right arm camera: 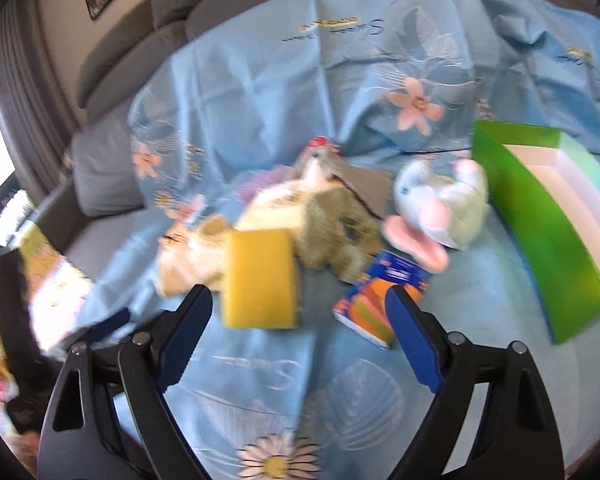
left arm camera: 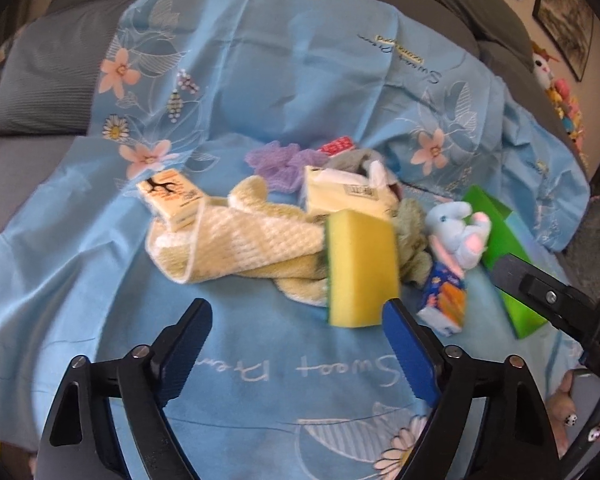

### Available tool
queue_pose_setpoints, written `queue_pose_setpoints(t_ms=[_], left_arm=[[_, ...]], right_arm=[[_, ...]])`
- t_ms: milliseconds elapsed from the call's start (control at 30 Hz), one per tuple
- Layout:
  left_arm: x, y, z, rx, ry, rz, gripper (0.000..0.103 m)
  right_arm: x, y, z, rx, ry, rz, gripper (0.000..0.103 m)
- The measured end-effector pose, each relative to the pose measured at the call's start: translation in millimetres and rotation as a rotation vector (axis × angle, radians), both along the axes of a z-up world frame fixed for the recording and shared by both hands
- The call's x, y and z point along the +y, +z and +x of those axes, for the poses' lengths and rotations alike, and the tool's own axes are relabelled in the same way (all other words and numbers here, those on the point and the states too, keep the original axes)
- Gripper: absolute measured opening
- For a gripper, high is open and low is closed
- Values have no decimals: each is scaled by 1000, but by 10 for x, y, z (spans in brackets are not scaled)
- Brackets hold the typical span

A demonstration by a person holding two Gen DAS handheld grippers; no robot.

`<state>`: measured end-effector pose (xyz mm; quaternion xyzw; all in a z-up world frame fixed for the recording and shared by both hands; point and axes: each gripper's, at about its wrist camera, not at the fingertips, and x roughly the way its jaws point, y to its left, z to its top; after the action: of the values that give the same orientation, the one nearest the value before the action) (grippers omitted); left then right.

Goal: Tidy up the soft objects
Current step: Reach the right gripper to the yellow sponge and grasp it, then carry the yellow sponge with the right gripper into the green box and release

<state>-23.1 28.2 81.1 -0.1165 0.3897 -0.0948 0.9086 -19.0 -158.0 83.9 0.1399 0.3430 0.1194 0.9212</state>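
Both jaws of the left gripper [left arm camera: 298,336] and right gripper [right arm camera: 300,332] are spread wide and empty, presumably readied for a grasp. Just beyond, the yellow sponge [left arm camera: 360,268] is propped against the towel [left arm camera: 240,244] in the heap, while the green box [right arm camera: 540,216] is left open-topped beside the plush elephant [right arm camera: 440,208], seemingly to receive the soft items.

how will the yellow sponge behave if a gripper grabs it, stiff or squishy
The yellow sponge looks like foam, so it will probably compress between the fingers rather than stay stiff. It seems light for its bulk, so a push may slide or tip it. It leans on the waffle towel, which may drag along.
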Motion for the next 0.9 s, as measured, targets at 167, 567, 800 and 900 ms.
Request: queue_pose_setpoints(t_ms=[167,567,800,900], left_arm=[[-167,30,116,0,-71,-51,67],[-481,-274,386,112,-154,-36,37],[-537,-288,375,99,-145,-6,35],[-587,-102,297,46,-152,6,35]], right_arm=[[36,20,334,89,82,110,71],[131,-513,871,319,179,186,52],[95,-639,945,346,190,264,50],[74,-495,866,305,194,259,49]])
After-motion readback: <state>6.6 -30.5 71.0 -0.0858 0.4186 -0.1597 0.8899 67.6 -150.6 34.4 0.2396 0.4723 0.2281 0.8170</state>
